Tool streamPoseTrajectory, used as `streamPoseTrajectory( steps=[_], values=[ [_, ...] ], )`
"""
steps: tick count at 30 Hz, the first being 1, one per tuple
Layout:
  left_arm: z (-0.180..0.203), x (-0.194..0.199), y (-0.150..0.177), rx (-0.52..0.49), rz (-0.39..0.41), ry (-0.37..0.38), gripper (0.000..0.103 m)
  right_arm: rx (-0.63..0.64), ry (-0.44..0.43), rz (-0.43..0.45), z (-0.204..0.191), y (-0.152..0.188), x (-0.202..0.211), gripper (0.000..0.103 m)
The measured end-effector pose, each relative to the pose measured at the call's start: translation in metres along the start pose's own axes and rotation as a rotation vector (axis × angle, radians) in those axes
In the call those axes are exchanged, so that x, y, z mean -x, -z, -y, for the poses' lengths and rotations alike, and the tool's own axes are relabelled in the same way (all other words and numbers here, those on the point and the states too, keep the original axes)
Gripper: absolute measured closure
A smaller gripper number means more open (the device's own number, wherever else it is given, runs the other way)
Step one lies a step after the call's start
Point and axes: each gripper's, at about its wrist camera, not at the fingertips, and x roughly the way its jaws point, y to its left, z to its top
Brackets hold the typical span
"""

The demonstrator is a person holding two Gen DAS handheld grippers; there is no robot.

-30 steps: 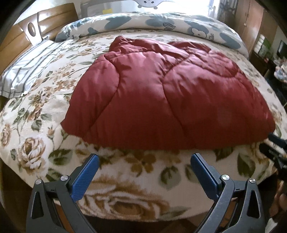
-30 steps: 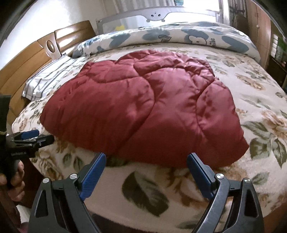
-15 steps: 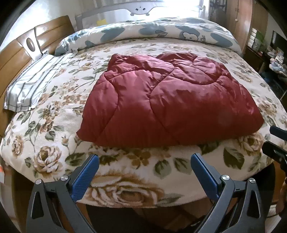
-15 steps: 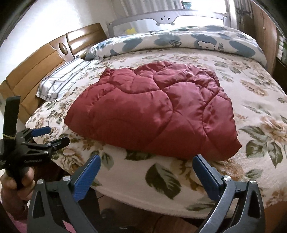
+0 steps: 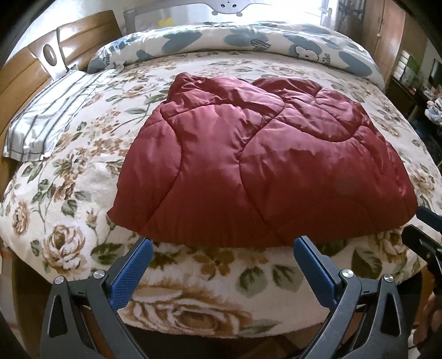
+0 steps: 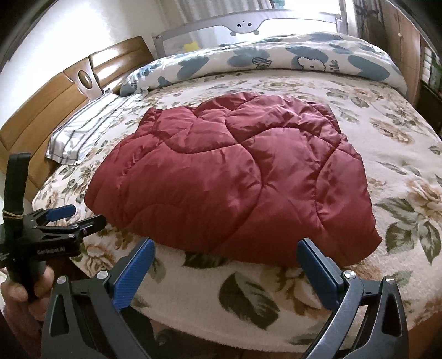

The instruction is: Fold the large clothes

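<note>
Nearest, L wrist view: left gripper [image 5: 222, 248] w/ both blue pads spread wide, nothing btwn them, hanging over the front edge of the bed just short of the red garment. It's released, gripping nothing. R wrist view matches: right gripper [image 6: 225, 250] w/ jaws spread as wide as they go, empty, pads clear of the fabric, also at the bed's near edge. A hand [image 6: 16, 301] at the lower left of the R view wraps the handle of the left tool; that tool's blue tips show side-on there, apart.

Next out: floral blanket [image 5: 83, 176], cream w/ brown roses & green leaves, covers the whole bed and drapes over the near edge.

On it, abt mid-bed: the red quilted jacket [image 5: 248, 165], shiny, puffy, lying as a folded bundle. Its near hem sits just behind both sets of pads, not touching them. Curved stitch lines cross the top; far end is more rumpled.

Left of the jacket, apart from it: striped pillow [image 5: 49, 121] against the wooden headboard [image 5: 25, 71].

Farthest: rolled duvet w/ blue shapes [image 5: 248, 41] along the far side of the bed, then a grey bed rail [image 6: 243, 26] in front of a bright window. Wooden cabinets [image 5: 389, 36] at the far right.
</note>
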Motion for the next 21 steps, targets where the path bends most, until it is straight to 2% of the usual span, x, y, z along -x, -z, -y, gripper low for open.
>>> streamPoseTrajectory(
  steps=[21],
  values=[
    [0.012,-0.002,-0.009,-0.038,0.007,-0.019,0.001,-0.010,0.010,-0.014,0.003,-0.015,-0.008,0.000]
  ],
)
